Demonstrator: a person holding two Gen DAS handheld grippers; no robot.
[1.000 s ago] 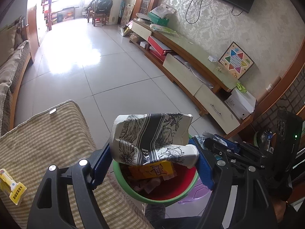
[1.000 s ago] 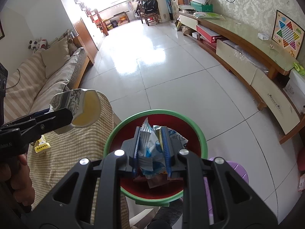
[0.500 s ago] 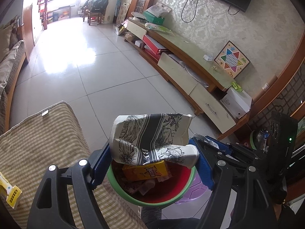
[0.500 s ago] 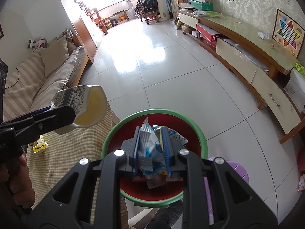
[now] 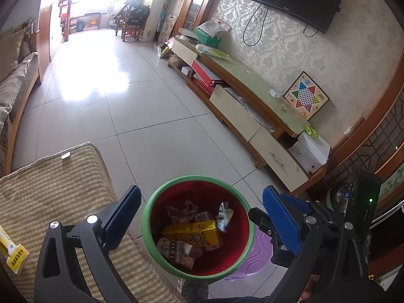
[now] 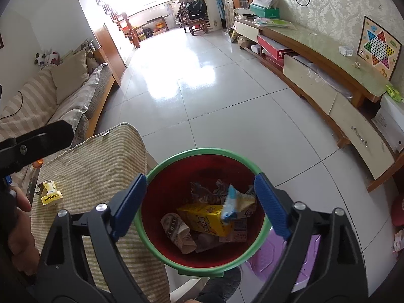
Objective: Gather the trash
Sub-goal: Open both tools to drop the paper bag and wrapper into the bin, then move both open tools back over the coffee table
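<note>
A red bin with a green rim (image 5: 146, 209) (image 6: 202, 151) stands on the floor beside a striped cushion. It holds a yellow carton (image 5: 194, 234) (image 6: 204, 219), a black-and-white patterned paper cup (image 5: 174, 250) (image 6: 176, 229), a blue-white wrapper (image 5: 223, 216) (image 6: 233, 203) and crumpled paper. My left gripper (image 5: 202, 219) is open and empty above the bin. My right gripper (image 6: 202, 202) is open and empty above the bin too. A yellow-white packet (image 5: 14, 252) (image 6: 50, 193) lies on the cushion to the left.
The striped cushion (image 5: 55, 189) (image 6: 96, 166) lies left of the bin, a purple stool (image 5: 252, 257) (image 6: 272, 257) to its right. A long low TV cabinet (image 5: 252, 106) runs along the right wall. A sofa (image 6: 63, 96) stands far left across the tiled floor (image 5: 126, 106).
Both grippers have opened. The patterned paper cup has dropped from the left gripper and the blue-white wrapper from the right gripper, both now in the bin.
</note>
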